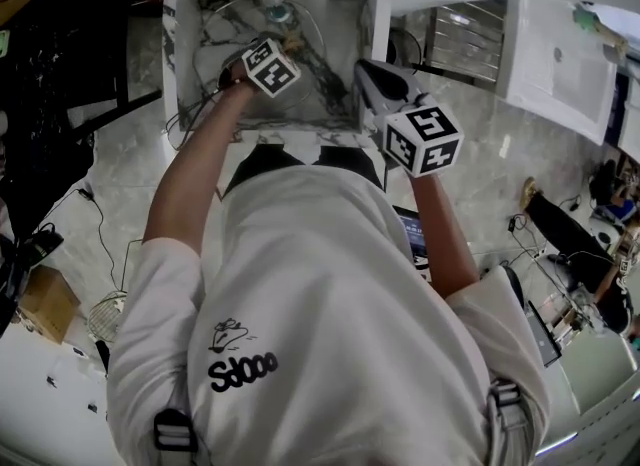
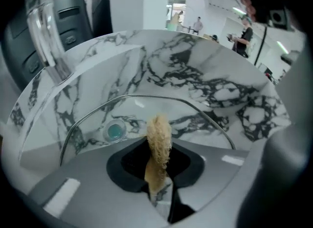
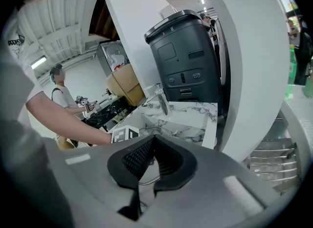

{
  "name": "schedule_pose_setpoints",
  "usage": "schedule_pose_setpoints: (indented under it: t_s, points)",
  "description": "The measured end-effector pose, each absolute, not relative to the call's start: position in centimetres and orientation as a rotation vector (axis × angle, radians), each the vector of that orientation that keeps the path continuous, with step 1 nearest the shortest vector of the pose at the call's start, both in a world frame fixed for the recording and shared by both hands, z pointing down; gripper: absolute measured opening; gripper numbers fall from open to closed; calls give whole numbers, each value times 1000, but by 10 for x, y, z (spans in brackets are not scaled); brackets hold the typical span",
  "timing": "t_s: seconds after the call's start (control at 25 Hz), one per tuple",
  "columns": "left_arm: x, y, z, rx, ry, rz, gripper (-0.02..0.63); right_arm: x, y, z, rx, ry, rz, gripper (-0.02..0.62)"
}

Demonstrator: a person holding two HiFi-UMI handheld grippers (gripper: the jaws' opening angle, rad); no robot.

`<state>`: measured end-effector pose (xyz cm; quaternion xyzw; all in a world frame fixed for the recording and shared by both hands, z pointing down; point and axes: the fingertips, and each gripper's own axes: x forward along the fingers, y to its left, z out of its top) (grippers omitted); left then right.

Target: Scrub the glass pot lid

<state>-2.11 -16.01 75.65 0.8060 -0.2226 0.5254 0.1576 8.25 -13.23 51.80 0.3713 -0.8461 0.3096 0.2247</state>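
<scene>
- Left gripper (image 2: pixel 158 148) is down in the marble sink (image 2: pixel 205 60), jaws clenched on a tan fibrous scrubber (image 2: pixel 159 129) that sticks out past the tips.
- The glass pot lid (image 2: pixel 190 119) is dead ahead of that gripper. It stands on edge in the basin with its metal rim arching over the scrubber and its broad face turned to the jaws. The drain (image 2: pixel 115 131) shows through the glass, low and left.
- The scrubber's long axis runs along the jaws, straight at the glass. Whether the tip is already on the glass or just short of it, I can't tell.
- Right gripper (image 3: pixel 153 141) hangs at the sink's right edge, higher up, jaws closed tip to tip. A thin bright curved line shows in the gap behind the tips. It may be the lid's rim, but I can't say it is pinched.
- My read: the left gripper is nearer and carries the tool, so the scrub is its job, pressing forward and sweeping across the face. A lid on edge may skid or tip under the push unless the right side steadies it.
</scene>
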Motion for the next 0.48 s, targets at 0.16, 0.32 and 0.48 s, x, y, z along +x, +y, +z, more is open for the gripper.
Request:
schedule_pose_setpoints:
  t_s: [0.16,0.32,0.48]
  points:
    - [-18,-131,758,2385,-408,1646,64,73,-134,517,978,-2358,840,3]
    - [-20,-107,757,2391,-246,1717,63,63,-136,513,916,-2379,802,3]
    - [-27,-79,757,2363,-109,1788,63,58,-138,511,875,-2388,770,3]
